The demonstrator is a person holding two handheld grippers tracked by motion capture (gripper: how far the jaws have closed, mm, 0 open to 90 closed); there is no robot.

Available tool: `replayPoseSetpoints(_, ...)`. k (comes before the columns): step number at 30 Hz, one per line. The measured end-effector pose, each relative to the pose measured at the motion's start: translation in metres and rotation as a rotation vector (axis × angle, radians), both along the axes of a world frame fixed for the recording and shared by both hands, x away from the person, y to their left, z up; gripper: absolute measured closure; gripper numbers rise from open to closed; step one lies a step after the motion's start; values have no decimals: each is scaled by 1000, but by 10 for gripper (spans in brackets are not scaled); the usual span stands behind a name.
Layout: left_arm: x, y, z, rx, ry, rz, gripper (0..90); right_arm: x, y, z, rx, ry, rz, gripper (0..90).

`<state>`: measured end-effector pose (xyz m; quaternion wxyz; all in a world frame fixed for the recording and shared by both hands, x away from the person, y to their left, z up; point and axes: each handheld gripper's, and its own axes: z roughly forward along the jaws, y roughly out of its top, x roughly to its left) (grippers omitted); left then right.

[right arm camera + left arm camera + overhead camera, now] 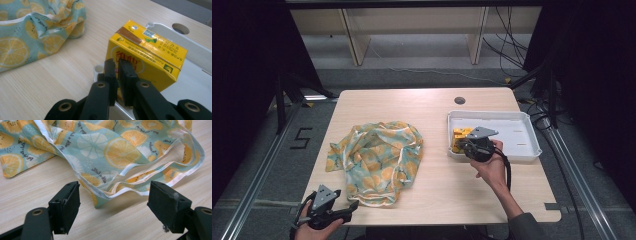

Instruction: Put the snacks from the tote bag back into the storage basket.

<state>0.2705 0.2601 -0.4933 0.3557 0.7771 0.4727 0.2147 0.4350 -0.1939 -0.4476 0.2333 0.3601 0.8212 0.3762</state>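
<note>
A crumpled cloth (377, 160) printed with orange slices on pale teal lies on the left half of the wooden table (432, 180). My left gripper (349, 207) rests at the table's near left edge, open, its jaws wide apart just short of the cloth's (112, 152) white-trimmed hem; the left gripper (113, 205) holds nothing. A yellow drink carton (459, 138) lies in the left end of a white tray (517, 132). My right gripper (463, 145) is shut at the tray's near left corner, its pads almost touching right in front of the carton (147, 55). Nothing shows between the right gripper's (117, 67) pads.
The tray's (200, 55) right part is bare. A round cable hole (459, 100) sits in the tabletop behind the tray. The cloth (30, 37) lies a short way left of the tray. Shelving legs and cables are on the floor beyond the table.
</note>
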Motion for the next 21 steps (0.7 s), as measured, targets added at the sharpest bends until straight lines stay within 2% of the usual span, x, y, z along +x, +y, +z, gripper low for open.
replayPoseSetpoints(3,0,-1,-1,-19,-5,12,250,-1,1,-1,5,-5,-2,838)
replayPoseSetpoints(4,0,-1,-1,-13,-7,12,250,-3,1,0,9,11,-4,834)
replayPoseSetpoints(5,0,-1,-1,-10,-5,13,250,-2,1,0,1,-10,9,830)
replayPoseSetpoints(7,1,-1,-2,-31,-20,8,250,-5,1,1,11,-5,16,817)
replayPoseSetpoints(8,0,0,-2,-28,-19,7,250,-7,0,2,10,2,24,810)
replayPoseSetpoints(9,0,-2,-2,-56,-25,17,250,-10,-2,3,22,-6,27,796)
replayPoseSetpoints(10,0,-2,-2,-56,-25,17,250,-10,-2,3,22,-6,27,796)
replayPoseSetpoints(11,0,-2,-2,-54,-24,16,250,-13,-4,4,43,17,23,787)
replayPoseSetpoints(13,-1,1,0,-11,-6,-3,250,-15,-5,4,47,28,23,781)
replayPoseSetpoints(14,0,0,-1,-33,-22,12,250,-17,-9,4,70,40,18,764)
replayPoseSetpoints(15,0,-1,-1,-36,-24,13,250,-17,-10,4,72,41,17,752)
replayPoseSetpoints(18,0,-1,-1,-33,-23,12,250,-18,-14,4,80,49,16,731)
replayPoseSetpoints(19,0,-1,-1,-34,-21,9,250,-19,-16,4,101,53,13,698)
replayPoseSetpoints(20,0,-1,-1,-34,-21,14,250,-18,-17,3,106,33,17,677)
replayPoseSetpoints(21,0,0,-1,-26,-23,6,250,-19,-18,4,114,52,14,649)
